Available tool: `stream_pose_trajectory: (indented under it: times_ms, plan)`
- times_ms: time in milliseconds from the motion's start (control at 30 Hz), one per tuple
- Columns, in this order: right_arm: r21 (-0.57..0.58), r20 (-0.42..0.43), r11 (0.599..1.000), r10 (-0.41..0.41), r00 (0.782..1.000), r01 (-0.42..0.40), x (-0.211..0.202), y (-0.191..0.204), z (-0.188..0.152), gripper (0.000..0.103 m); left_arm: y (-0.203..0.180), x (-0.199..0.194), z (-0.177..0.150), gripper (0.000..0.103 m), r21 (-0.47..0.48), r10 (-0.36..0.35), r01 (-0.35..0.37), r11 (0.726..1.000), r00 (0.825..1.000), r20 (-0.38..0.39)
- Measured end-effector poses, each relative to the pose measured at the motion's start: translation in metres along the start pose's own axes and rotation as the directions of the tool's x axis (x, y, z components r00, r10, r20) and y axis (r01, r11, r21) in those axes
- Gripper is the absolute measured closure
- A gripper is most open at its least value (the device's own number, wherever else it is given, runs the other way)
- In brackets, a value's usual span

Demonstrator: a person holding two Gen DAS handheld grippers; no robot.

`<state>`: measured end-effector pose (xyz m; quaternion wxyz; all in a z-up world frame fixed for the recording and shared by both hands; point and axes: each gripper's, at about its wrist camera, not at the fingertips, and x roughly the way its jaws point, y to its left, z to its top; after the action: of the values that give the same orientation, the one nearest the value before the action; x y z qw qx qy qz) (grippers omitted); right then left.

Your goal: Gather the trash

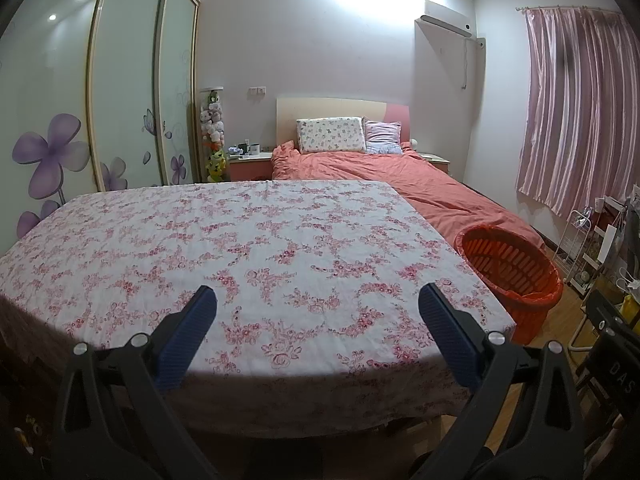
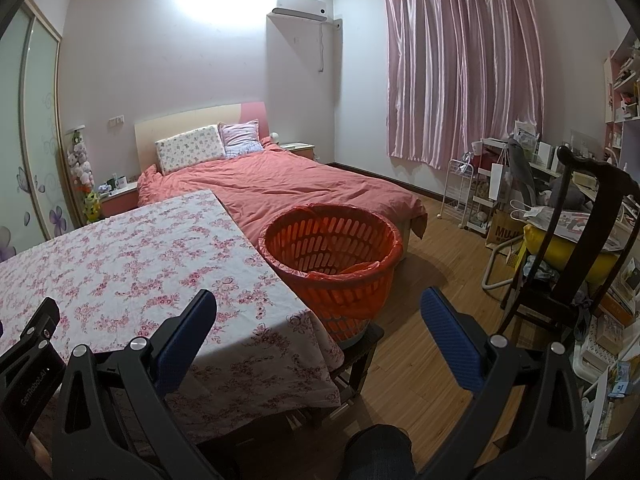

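A table with a pink floral cloth [image 1: 248, 248] fills the left wrist view and shows in the right wrist view [image 2: 132, 264]. No loose trash shows on it. An orange slatted basket lined with an orange bag [image 1: 512, 276] stands off the table's right edge on a dark stool; it also shows in the right wrist view [image 2: 332, 256]. My left gripper [image 1: 318, 304] is open and empty over the table's near edge. My right gripper [image 2: 320, 308] is open and empty, just before the basket. The left gripper's body shows at the lower left of the right wrist view [image 2: 28, 360].
A bed with a salmon cover [image 2: 288, 184] lies behind the table. A dark wooden chair [image 2: 576, 240] and cluttered shelves and bags [image 2: 520, 200] stand on the right. A wardrobe with flower-print doors [image 1: 120, 100] is on the left. A knee in dark trousers [image 2: 380, 456] shows below.
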<state>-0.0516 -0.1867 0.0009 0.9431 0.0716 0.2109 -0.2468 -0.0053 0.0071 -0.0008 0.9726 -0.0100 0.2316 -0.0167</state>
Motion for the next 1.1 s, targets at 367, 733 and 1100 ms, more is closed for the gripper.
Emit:
stream_pose_trajectory:
  times_ms: [367,733,1100]
  plan:
    - [0.000,0.000,1.000,0.000,1.000,0.000,0.0000,0.0000,0.0002,0.002,-0.0009,0.0016,-0.0007,0.004,0.000,0.006,-0.006,1.000,1.000,-0.007]
    - [0.000,-0.001,1.000,0.000,1.000,0.000,0.0001,0.0001,0.0005,0.002,-0.0012,0.0026,-0.0014,0.004,0.001,0.008,-0.008,1.000,1.000,-0.009]
    - [0.000,-0.001,1.000,0.000,1.000,0.000,0.0001,0.0000,0.0009,0.002,0.0000,0.0025,-0.0031,0.004,0.002,0.012,-0.012,1.000,1.000,-0.010]
